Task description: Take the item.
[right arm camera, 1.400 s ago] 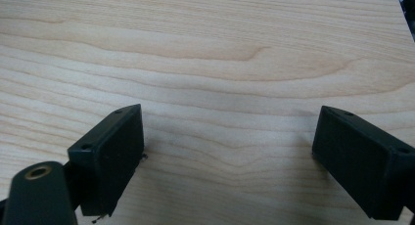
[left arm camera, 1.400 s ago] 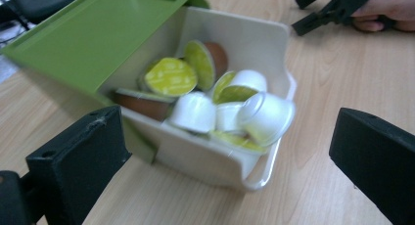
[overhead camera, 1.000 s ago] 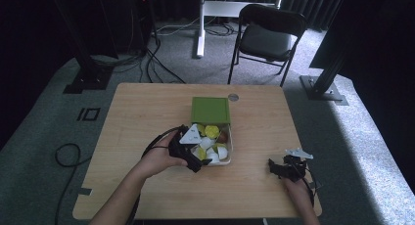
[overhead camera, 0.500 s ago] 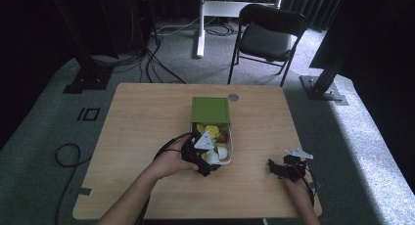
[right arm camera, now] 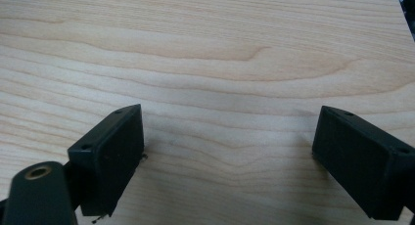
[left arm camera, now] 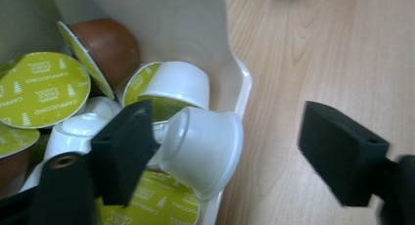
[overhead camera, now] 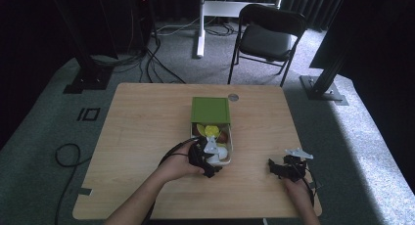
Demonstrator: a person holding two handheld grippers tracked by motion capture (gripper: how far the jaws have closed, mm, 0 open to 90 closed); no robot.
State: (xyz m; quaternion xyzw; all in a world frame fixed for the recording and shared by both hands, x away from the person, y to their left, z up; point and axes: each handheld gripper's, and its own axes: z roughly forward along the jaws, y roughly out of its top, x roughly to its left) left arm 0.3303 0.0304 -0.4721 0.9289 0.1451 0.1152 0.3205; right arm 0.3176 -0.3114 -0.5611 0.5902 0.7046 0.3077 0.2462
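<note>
A cream box with its green lid hinged back stands at the table's middle, holding several coffee capsules. My left gripper is at the box's near end. In the left gripper view it is open: one jaw is inside the box, the other outside over the wood, and the box wall runs between them. A white capsule lies on its side against the inner jaw, among lime-lidded capsules and a brown one. My right gripper rests open near the table's front right; its view shows the gripper over bare wood.
A small round disc lies on the table behind the lid. Beyond the table stand a black folding chair and stand bases, with cables on the carpet at the left. The wooden tabletop spreads left of the box.
My left gripper has moved right and nearer along the box, from its left side to its near end. The right gripper has stayed put.
</note>
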